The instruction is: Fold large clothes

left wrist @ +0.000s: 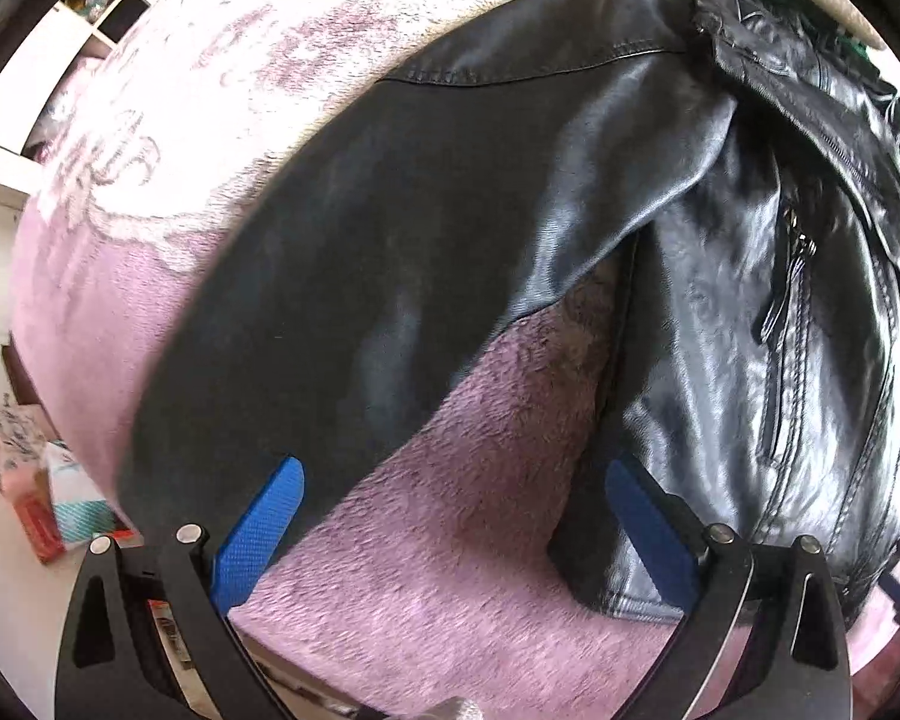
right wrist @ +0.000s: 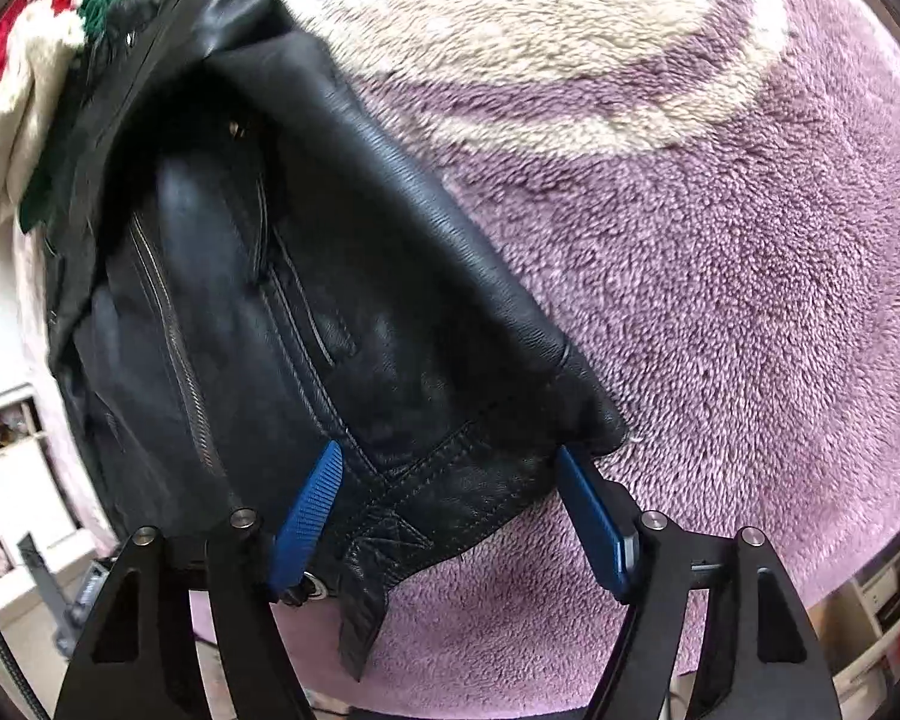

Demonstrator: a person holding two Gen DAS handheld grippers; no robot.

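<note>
A black leather jacket (left wrist: 426, 228) lies spread on a pink fleece blanket (left wrist: 462, 516), with both grippers poised over it.

The left gripper (left wrist: 456, 516) points down with its blue pads wide apart and nothing between them but bare blanket; the sleeve (left wrist: 342, 276) runs under its left pad (left wrist: 258, 534), the jacket's body lies at its right. The right gripper (right wrist: 450, 510) is released too: its jaws straddle the jacket's hem corner (right wrist: 450, 480) without pressing it, a strap (right wrist: 360, 612) trailing below. A zip (right wrist: 174, 348) runs down the jacket's front. At the jacket's far end lies a red, white and green knit (right wrist: 24, 90). The blanket carries a pale pattern (right wrist: 546, 48).
</note>
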